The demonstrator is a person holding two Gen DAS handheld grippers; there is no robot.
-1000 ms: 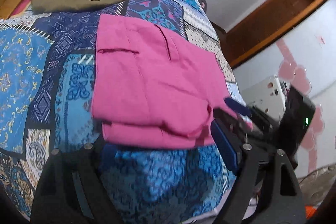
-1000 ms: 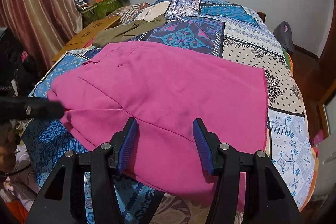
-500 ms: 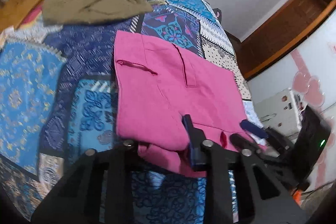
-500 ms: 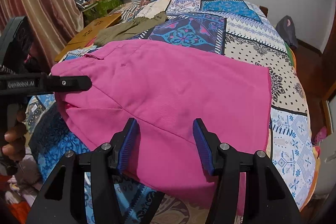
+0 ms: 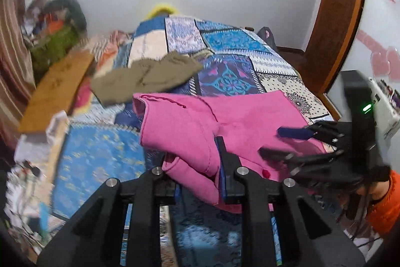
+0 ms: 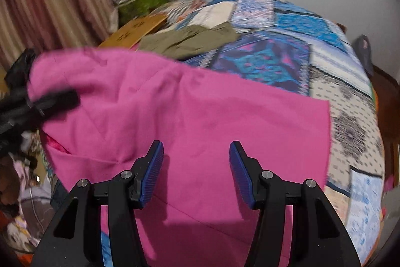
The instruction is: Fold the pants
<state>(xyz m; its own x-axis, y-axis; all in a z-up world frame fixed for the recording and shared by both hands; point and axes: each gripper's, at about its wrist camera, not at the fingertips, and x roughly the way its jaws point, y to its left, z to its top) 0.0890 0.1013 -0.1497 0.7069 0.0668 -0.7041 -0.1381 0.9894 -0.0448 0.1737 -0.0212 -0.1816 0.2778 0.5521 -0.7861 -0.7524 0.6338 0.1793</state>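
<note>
Pink pants [image 5: 225,121] on the quilted bed [image 5: 105,162] now bunch upward: left tongs [image 5: 200,182], wide before, are closing on the near edge; right tongs [image 6: 196,167] hover released above, fold beginning.

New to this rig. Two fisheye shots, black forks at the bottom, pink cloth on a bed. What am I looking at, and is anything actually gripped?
No robot arm here: a person carries a two-finger gripper in each hand, and each gripper has a fisheye camera looking along its fingers. The black forks are those fingers.

In the left wrist view, the left gripper has its jaws closing, with a bunched edge of the pink pants pinched between them. The right gripper shows at the right of that view, over the pants, beside an orange sleeve.

In the right wrist view, the right gripper's jaws stand apart above the pants and hold nothing.

The pants lie on a bed with a patchwork cover. An olive garment lies farther back, untouched.
</note>
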